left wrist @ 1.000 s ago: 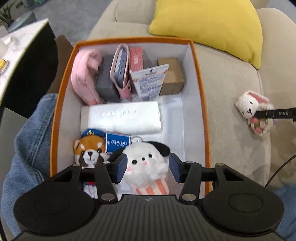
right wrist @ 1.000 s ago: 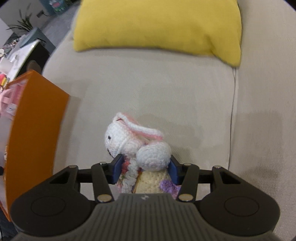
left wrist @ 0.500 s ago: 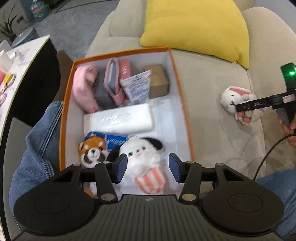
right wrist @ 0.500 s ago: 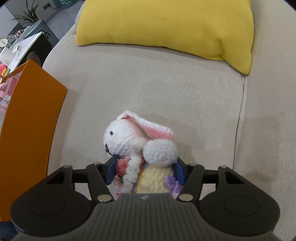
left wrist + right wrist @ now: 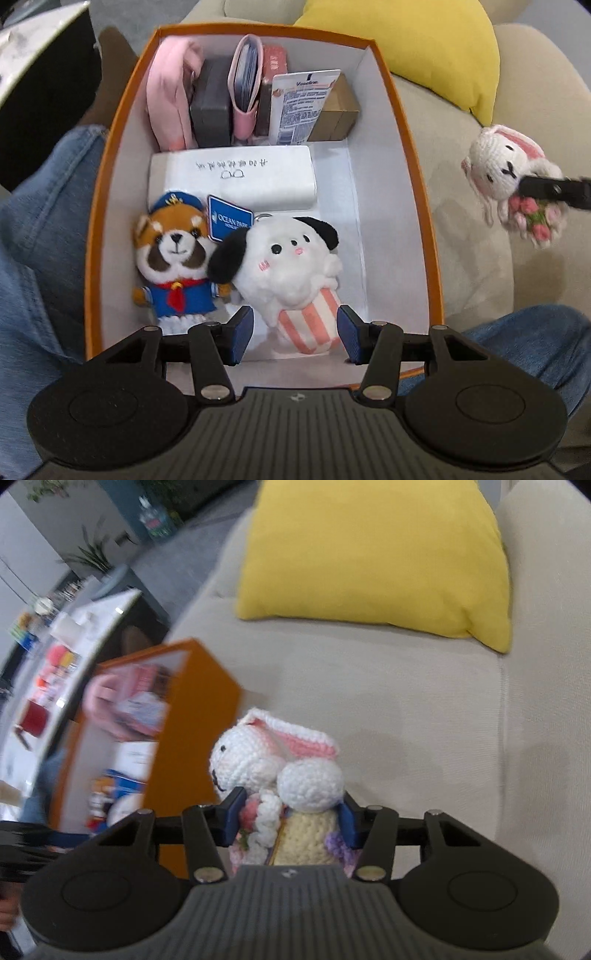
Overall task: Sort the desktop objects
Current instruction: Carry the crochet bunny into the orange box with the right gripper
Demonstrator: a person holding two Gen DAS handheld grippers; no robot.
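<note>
A crochet white bunny [image 5: 258,760] with pink ears sits between the pads of my right gripper [image 5: 290,821], whose jaws are closing on its body. It hangs above the beige sofa, just right of the orange box [image 5: 195,738]. In the left wrist view the same bunny [image 5: 498,173] hangs to the right of the box rim [image 5: 417,184]. My left gripper [image 5: 294,334] stands open over the box's near end, above a white dog plush [image 5: 291,266] lying beside a red panda plush [image 5: 173,258].
The box also holds a white case [image 5: 236,177], a pink pouch [image 5: 166,92], a wallet, a tube and small boxes at its far end. A yellow cushion [image 5: 369,554] lies on the sofa behind. Jeans-clad legs [image 5: 37,240] flank the box; a white table [image 5: 66,657] stands to the left.
My right gripper has lifted the bunny off the sofa seat and carried it closer to the orange box. The left gripper drew back, then came down nearer the plush toys.
</note>
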